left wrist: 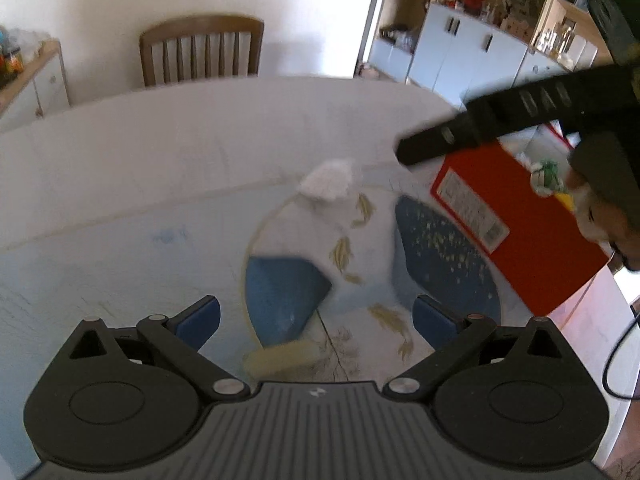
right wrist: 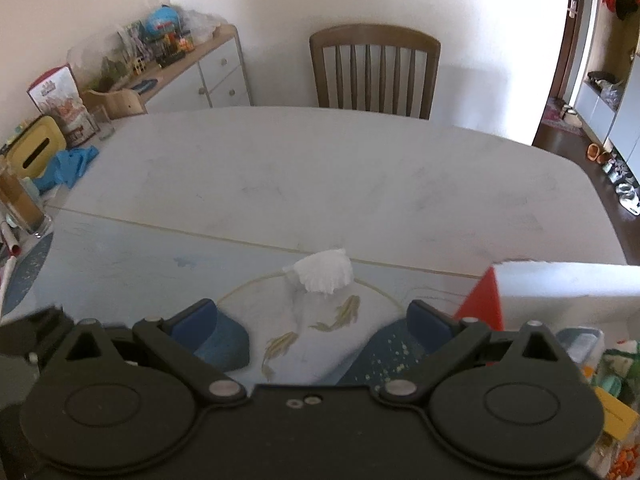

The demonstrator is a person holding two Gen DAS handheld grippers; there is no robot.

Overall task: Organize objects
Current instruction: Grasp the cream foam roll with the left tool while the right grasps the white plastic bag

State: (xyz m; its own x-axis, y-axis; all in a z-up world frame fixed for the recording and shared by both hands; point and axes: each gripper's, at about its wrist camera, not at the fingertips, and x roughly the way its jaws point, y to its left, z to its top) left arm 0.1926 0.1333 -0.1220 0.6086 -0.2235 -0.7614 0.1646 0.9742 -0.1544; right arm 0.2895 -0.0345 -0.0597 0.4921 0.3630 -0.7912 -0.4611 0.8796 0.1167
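A crumpled white tissue (left wrist: pixel 328 179) lies on the painted table mat (left wrist: pixel 120 248), ahead of both grippers; it also shows in the right wrist view (right wrist: pixel 325 271). My left gripper (left wrist: pixel 316 318) is open and empty, low over the mat, short of the tissue. My right gripper (right wrist: pixel 312 320) is open and empty, also short of the tissue. The right gripper's black body (left wrist: pixel 500 116) crosses the upper right of the left wrist view. A red box (left wrist: pixel 520 224) stands to the right, holding small items.
The white table (right wrist: pixel 360 168) runs back to a wooden chair (right wrist: pixel 374 72). At the left edge sit a yellow box (right wrist: pixel 36 148), blue gloves (right wrist: pixel 66 166) and a glass (right wrist: pixel 20 204). A sideboard (right wrist: pixel 192 76) stands at the back left. Clutter (right wrist: pixel 612 380) lies at the right.
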